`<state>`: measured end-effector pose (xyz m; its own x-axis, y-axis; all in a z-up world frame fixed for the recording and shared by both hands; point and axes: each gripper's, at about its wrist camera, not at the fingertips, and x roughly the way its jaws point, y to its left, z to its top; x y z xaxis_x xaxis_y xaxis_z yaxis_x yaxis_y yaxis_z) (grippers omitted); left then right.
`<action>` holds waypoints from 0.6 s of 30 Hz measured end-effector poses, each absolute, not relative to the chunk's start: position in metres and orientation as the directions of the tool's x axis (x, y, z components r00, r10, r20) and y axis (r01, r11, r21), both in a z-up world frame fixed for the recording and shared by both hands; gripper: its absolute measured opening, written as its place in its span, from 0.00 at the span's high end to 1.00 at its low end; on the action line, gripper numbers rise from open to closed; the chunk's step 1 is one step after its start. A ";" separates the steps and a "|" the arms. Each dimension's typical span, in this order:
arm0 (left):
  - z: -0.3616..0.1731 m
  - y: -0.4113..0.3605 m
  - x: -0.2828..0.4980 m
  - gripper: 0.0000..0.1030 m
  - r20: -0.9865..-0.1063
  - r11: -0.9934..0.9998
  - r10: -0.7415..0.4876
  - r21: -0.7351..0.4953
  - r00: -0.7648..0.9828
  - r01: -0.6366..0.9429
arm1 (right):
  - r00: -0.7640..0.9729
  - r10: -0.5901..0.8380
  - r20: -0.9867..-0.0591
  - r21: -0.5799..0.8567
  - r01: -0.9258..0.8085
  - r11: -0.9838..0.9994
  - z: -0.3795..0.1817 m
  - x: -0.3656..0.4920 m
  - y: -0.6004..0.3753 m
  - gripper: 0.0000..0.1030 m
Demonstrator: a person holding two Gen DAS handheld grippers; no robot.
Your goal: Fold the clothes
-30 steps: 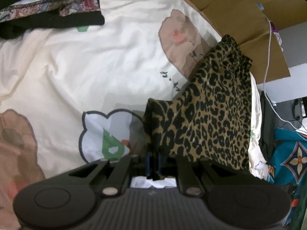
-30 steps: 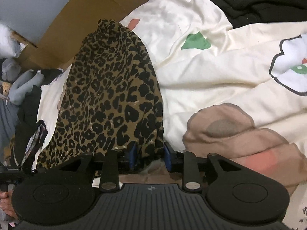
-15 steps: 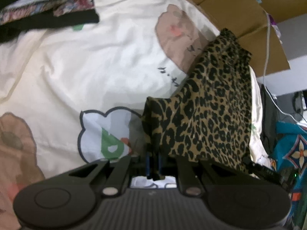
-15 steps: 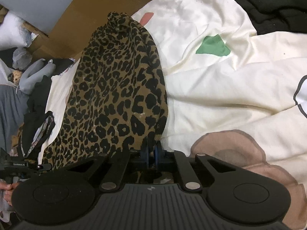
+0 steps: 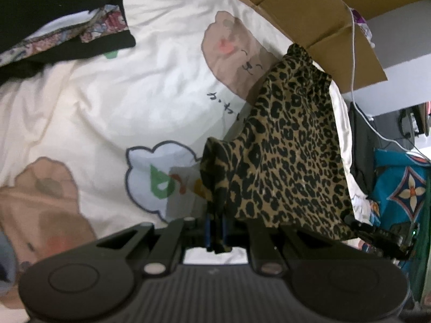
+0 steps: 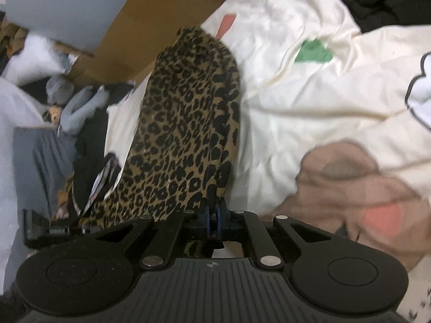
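A leopard-print garment lies stretched over a cream bedsheet printed with bears. My left gripper is shut on its near corner, and the cloth rises off the sheet there. Seen from the right wrist, the same leopard-print garment runs away towards the cardboard, and my right gripper is shut on the other near corner. The gathered far end of the garment rests on the sheet by the cardboard. The other gripper shows at the right edge of the left wrist view.
Dark folded clothes with a floral trim lie at the far left of the bed. Brown cardboard lines the far edge. A white cable hangs over it. A heap of grey and black clothes sits beside the bed.
My right gripper has shut on the garment's near corner. Both grippers have risen a little, lifting the near edge of the garment off the sheet.
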<state>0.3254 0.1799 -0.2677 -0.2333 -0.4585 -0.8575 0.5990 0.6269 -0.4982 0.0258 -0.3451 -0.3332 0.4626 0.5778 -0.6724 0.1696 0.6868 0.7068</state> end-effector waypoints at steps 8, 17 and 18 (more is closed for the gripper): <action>-0.293 0.188 0.324 0.92 -0.867 0.653 -0.426 -0.491 -0.257 0.576 | 0.390 0.587 -0.709 0.686 0.187 0.703 -0.348 0.017 -0.334 0.97; -0.305 0.174 0.319 0.92 -0.888 0.670 -0.389 -0.456 -0.246 0.586 | 0.410 0.454 -0.791 0.534 0.100 0.839 -0.327 0.045 -0.332 0.67; -0.305 0.173 0.319 0.92 -0.888 0.669 -0.388 -0.455 -0.246 0.588 | 0.426 0.442 -0.790 0.524 0.094 0.846 -0.325 0.051 -0.335 0.67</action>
